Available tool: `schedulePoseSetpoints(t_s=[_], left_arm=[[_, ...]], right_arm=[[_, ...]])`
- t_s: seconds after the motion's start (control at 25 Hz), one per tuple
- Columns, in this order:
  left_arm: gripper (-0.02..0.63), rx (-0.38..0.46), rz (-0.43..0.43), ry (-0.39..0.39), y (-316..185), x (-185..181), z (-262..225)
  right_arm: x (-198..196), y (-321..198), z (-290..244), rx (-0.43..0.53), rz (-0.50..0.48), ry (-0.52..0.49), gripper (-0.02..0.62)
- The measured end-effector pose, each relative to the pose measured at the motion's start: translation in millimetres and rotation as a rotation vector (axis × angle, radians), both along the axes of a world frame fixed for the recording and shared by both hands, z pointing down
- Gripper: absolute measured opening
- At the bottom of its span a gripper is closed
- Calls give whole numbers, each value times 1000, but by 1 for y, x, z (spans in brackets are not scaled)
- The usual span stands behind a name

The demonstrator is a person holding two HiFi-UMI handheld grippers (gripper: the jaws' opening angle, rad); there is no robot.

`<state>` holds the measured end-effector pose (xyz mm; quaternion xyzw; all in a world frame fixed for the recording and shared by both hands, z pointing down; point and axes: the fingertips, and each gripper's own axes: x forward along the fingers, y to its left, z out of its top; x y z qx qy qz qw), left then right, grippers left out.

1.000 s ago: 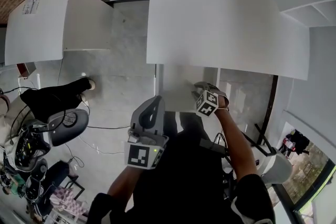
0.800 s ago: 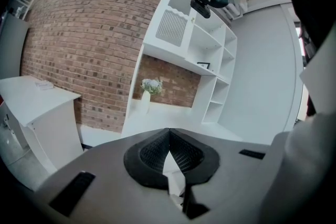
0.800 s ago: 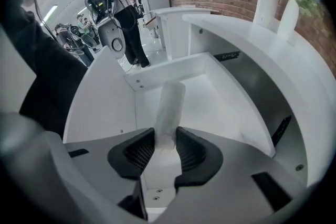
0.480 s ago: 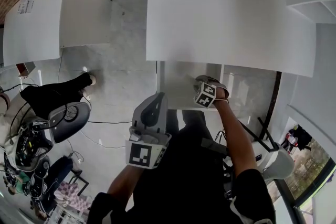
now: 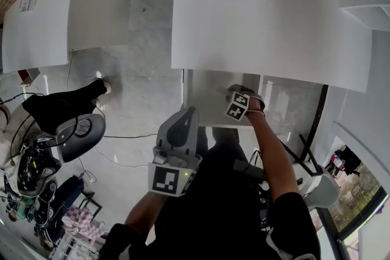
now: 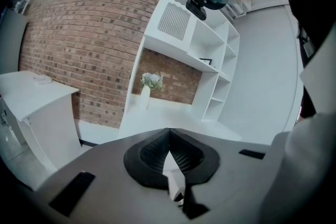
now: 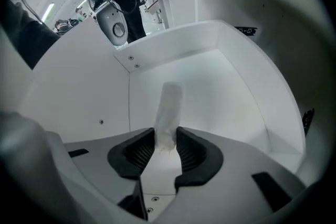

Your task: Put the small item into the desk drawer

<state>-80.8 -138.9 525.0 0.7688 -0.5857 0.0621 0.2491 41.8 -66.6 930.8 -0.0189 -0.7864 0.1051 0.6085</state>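
Observation:
A white desk (image 5: 262,15) fills the top of the head view, and its drawer (image 5: 207,100) stands open below the front edge. My right gripper (image 5: 231,96) reaches into that drawer. In the right gripper view the jaws (image 7: 166,139) are shut on the small item (image 7: 169,107), a pale white tube that sticks out past the pads over the drawer's white inside (image 7: 173,44). My left gripper (image 5: 186,114) hangs back near my body, left of the drawer. Its jaws (image 6: 169,136) are shut with nothing in them and point off at the room.
A grey office chair (image 5: 79,131) draped with black cloth (image 5: 61,108) stands on the floor at left, with cables near it. A second white desk (image 5: 42,15) is at far left. A white shelf unit (image 6: 210,55) and a vase (image 6: 149,84) stand against the brick wall.
My right gripper has edged a little forward into the drawer with the item still held. The left gripper has stayed about where it was.

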Motion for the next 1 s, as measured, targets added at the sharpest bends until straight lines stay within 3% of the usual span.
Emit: schedulePoseSetpoints(t_s=[1.0], left_arm=[[23, -34, -10, 9, -6, -17, 15]], right_arm=[[3, 6, 33, -56, 36, 78, 161]])
